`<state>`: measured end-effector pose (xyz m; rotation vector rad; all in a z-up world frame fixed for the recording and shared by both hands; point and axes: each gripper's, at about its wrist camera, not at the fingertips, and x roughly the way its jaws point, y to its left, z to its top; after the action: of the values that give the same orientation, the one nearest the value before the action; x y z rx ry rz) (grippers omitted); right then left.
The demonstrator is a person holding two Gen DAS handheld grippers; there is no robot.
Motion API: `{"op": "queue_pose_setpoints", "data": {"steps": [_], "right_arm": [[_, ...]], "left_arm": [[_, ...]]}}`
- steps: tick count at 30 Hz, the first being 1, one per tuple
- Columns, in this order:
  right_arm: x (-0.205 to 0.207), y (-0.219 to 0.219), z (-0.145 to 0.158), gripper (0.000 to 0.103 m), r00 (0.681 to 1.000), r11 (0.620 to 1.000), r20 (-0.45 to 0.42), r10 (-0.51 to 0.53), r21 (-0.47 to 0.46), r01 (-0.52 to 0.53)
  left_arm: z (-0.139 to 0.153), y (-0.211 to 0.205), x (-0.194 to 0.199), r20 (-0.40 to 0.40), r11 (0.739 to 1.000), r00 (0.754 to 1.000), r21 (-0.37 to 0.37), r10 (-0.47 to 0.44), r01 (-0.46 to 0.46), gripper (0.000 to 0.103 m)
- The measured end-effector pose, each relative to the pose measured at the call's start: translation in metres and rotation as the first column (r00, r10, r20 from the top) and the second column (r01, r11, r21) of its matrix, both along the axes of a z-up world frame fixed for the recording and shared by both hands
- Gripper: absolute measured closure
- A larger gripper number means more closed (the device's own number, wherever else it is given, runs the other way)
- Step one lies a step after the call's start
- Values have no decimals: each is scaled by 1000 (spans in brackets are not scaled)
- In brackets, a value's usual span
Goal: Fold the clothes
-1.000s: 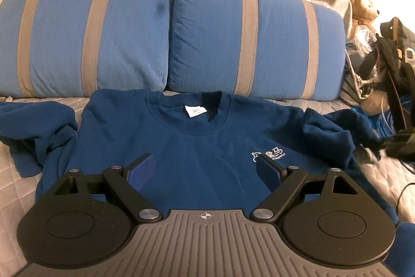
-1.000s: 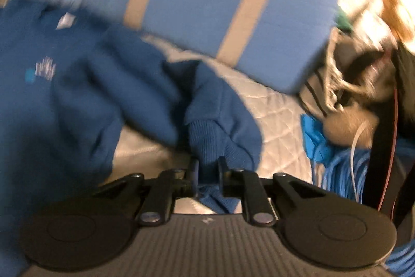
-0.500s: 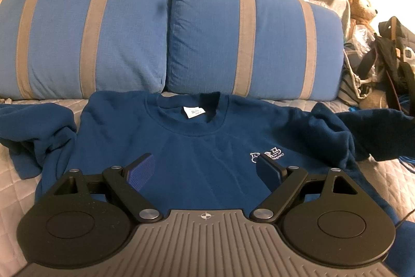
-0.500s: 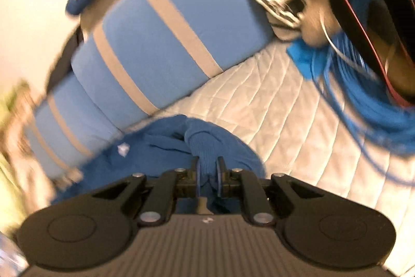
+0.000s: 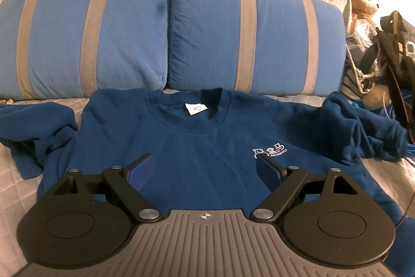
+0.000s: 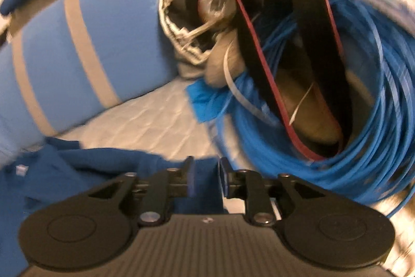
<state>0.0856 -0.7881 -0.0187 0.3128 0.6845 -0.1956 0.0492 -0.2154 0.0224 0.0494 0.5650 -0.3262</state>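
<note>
The navy-blue crew-neck sweatshirt (image 5: 197,147) lies face up on the pale quilted bedcover (image 5: 15,173), its collar toward the two blue pillows with grey stripes (image 5: 166,35). Its right sleeve (image 5: 363,131) is drawn out sideways toward the coil of bright blue cable (image 6: 363,121), while the left sleeve (image 5: 33,129) sits bunched. The left gripper (image 5: 205,170) hovers over the chest with its jaws spread wide and nothing between them. The right gripper (image 6: 206,179) has just been opening; blue sleeve cloth shows between its parted jaws, but the pads no longer press on it.

The fabric looks thick, soft and limp — light enough to lift, yet likely to sag and drag rather than hold a crease. It is probably best pinched at firm edges: cuff, shoulder seam or hem, not mid-panel.
</note>
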Motion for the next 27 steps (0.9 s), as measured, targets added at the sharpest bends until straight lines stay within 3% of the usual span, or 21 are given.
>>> {"op": "queue_pose_setpoints", "data": {"steps": [5, 10, 14, 18, 21, 27], "right_arm": [[-9, 15, -4, 39, 998, 996, 27, 55, -75, -53], [-15, 49, -21, 36, 972, 945, -38, 233, -225, -236], [-18, 77, -38, 36, 935, 859, -110, 338, -370, -354], [-17, 93, -51, 36, 908, 761, -179, 380, -497, -416], [-17, 100, -59, 36, 897, 690, -212, 387, -579, -434], [-17, 117, -79, 39, 875, 512, -272, 401, -725, -460]], "left_arm": [[-1, -1, 0, -1, 1000, 1000, 2, -3, 3, 17], [-1, 0, -2, 1, 1000, 1000, 1, -5, 5, 17], [-1, 0, -1, -1, 1000, 1000, 1, -3, 3, 17], [0, -1, -1, -2, 1000, 1000, 2, -3, 3, 17], [0, -1, -1, -2, 1000, 1000, 2, -4, 4, 17], [-1, -1, -1, -3, 1000, 1000, 2, -2, 2, 17]]}}
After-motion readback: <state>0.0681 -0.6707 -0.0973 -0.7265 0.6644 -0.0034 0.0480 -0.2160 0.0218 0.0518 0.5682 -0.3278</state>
